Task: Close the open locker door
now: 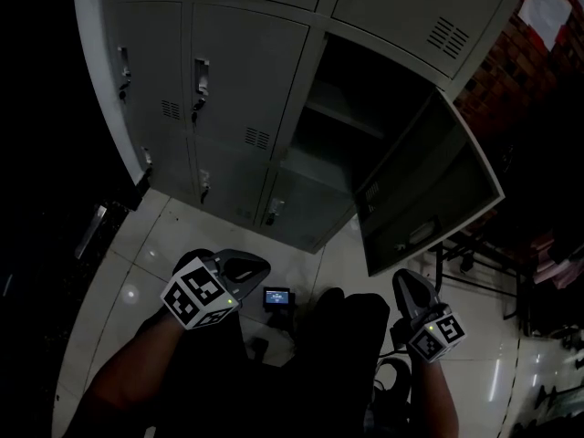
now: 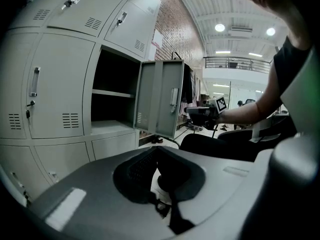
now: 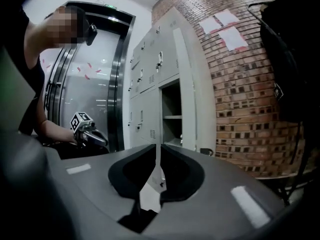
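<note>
Your left tongs (image 1: 246,267) sit lowest and closest in the head view, marker cube up, over your dark lap. Their own view shows the jaws drawn together with nothing between them. Your right tongs (image 1: 411,288) are on the other side at about the same height, and their jaws are closed to a thin slit that holds nothing. Between the two, a small device with a lit screen (image 1: 276,297) lies on the pale tiled floor (image 1: 155,245). Ahead of you stands the grey locker bank (image 1: 228,89), every door shut but one. The open compartment (image 1: 333,149) is dark inside and has a shelf (image 1: 345,117) across it. The locker door (image 1: 429,185) is hinged on the compartment's right side and swung well out toward you, and a handle (image 2: 173,97) shows on it in the left gripper view. Its lower corner hangs just above your right tongs, which stay apart from it. A brick wall (image 1: 497,71) runs to the right of the lockers, with paper sheets (image 3: 225,26) stuck on it.
</note>
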{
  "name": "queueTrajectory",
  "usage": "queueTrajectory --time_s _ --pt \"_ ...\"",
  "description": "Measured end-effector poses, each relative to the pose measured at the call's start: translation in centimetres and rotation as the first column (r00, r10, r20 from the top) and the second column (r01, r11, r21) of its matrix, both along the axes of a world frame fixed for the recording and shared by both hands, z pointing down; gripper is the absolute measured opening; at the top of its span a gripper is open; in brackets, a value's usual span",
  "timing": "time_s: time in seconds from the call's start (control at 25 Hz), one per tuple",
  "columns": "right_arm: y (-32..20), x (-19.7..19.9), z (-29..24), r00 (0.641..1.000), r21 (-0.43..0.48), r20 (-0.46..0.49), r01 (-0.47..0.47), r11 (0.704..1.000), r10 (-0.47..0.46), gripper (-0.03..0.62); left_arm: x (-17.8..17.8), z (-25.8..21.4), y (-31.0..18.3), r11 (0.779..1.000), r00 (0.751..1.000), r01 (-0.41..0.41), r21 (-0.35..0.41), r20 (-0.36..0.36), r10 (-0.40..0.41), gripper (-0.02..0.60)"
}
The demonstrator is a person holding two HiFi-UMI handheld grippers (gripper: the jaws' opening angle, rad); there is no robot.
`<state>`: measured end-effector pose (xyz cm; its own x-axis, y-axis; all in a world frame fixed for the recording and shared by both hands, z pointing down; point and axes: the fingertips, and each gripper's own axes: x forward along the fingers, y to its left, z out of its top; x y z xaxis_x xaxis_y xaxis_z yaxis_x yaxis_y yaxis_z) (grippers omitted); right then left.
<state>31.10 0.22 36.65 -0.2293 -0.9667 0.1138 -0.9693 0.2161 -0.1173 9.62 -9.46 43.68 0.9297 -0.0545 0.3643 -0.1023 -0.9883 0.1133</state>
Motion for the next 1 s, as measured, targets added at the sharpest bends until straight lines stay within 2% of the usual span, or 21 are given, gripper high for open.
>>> queueTrajectory --time_s 0.28,0.64,0.84,1.0 --pt "1.7 4.1 -1.2 0.994 0.016 -0.023 -0.107 0.994 0.108 0.034 0.0 0.0 0.0 1.0 1.0 -0.001 0.001 0.0 0.001 0.012" --pt "1.9 6.3 -2.2 0.985 0.031 -0.099 -0.141 0.99 0.143 0.041 0.1 0.0 0.0 1.0 1.0 0.001 0.002 -0.002 -0.001 0.012" --pt "1.0 6.2 -3.4 0.989 0.052 -0.111 -0.089 0.995 0.095 0.113 0.1 0.0 0.0 1.0 1.0 0.0 0.002 0.0 0.0 0.012" --pt "-1.1 5.3 -4.6 0.996 0.067 -0.076 -0.037 0.997 0.042 0.18 0.1 0.0 0.0 1.0 1.0 0.001 0.002 0.0 -0.001 0.012"
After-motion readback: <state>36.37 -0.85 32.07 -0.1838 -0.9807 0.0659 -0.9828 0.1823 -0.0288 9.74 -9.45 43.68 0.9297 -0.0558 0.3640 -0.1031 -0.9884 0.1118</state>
